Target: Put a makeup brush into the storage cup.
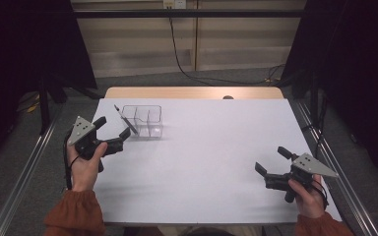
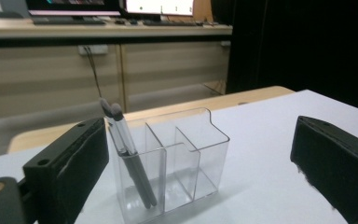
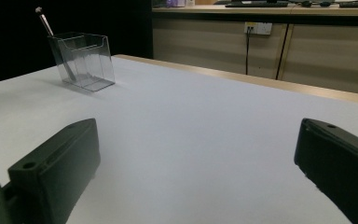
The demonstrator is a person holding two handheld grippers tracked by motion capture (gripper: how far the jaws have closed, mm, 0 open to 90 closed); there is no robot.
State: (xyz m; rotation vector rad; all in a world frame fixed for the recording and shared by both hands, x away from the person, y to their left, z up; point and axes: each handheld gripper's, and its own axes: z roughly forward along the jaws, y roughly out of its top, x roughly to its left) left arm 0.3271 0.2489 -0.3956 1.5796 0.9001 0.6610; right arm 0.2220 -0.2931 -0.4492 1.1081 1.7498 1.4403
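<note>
A clear plastic organizer (image 1: pixel 147 120) with three compartments stands on the white table (image 1: pixel 206 162) at the back left. Two grey pens (image 2: pixel 130 154) lean in its left compartment, tips sticking out above the rim. The organizer (image 2: pixel 182 158) sits just ahead of my left gripper (image 1: pixel 112 127), which is open and holds nothing. My right gripper (image 1: pixel 270 160) is open near the table's front right, far from the organizer (image 3: pixel 83 60), with the pens (image 3: pixel 46 23) visible at the far left.
A wooden table edge (image 1: pixel 192 92) runs behind the white surface. Metal rails (image 1: pixel 24 172) flank the table on both sides. A black cable (image 1: pixel 177 54) hangs down the back wall. Wide open white surface lies between the two grippers.
</note>
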